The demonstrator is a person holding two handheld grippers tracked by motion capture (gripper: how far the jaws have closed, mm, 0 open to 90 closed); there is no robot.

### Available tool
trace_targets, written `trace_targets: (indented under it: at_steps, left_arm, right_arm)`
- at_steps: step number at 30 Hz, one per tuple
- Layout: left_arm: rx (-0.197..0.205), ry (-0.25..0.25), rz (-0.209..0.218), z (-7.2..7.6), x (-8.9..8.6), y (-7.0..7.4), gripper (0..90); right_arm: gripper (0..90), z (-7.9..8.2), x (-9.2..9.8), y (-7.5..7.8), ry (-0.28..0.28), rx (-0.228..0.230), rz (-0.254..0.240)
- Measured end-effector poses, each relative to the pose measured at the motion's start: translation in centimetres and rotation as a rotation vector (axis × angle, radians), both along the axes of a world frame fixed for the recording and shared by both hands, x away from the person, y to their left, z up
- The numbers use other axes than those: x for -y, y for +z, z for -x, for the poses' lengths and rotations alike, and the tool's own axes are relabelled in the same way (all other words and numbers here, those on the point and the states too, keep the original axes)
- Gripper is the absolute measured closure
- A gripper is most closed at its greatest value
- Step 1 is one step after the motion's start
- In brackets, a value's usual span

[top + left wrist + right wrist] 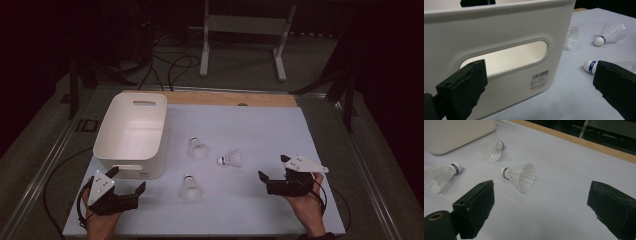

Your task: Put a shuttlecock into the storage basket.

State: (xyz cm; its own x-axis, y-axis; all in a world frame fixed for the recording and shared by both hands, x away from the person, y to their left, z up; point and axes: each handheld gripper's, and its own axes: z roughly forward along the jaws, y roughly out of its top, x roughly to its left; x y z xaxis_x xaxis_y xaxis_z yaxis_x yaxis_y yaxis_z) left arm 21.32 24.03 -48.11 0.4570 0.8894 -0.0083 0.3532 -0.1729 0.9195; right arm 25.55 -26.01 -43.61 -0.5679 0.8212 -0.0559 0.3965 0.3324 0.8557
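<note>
1. High view: the white bin (131, 134) at centre left looks empty, and three shuttlecocks lie on the table (280, 135) mid-frame, the nearest shuttlecock (190, 188) lowest. Left gripper (129, 183) and right gripper (272, 167) sit low, jaws spread, holding nothing.
2. Left gripper view: the bin wall (499, 37) looms upper left.
3. Right gripper view: the middle shuttlecock (520, 175) lies centre. Nothing is binned yet, I'd say.

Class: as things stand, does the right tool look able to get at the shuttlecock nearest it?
Probably yes: the right tool is open, with bare table between it and that shuttlecock.
</note>
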Motion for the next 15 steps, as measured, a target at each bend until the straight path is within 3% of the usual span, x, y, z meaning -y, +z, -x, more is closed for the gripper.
trace_targets:
  at_steps: [15]
  left_arm:
    - [0.002,0.001,0.016,-0.1,-0.1,-0.1,0.0]
  right_arm:
    - [7.1,-1.8,-1.9,1.0,0.033,-0.041,0.066]
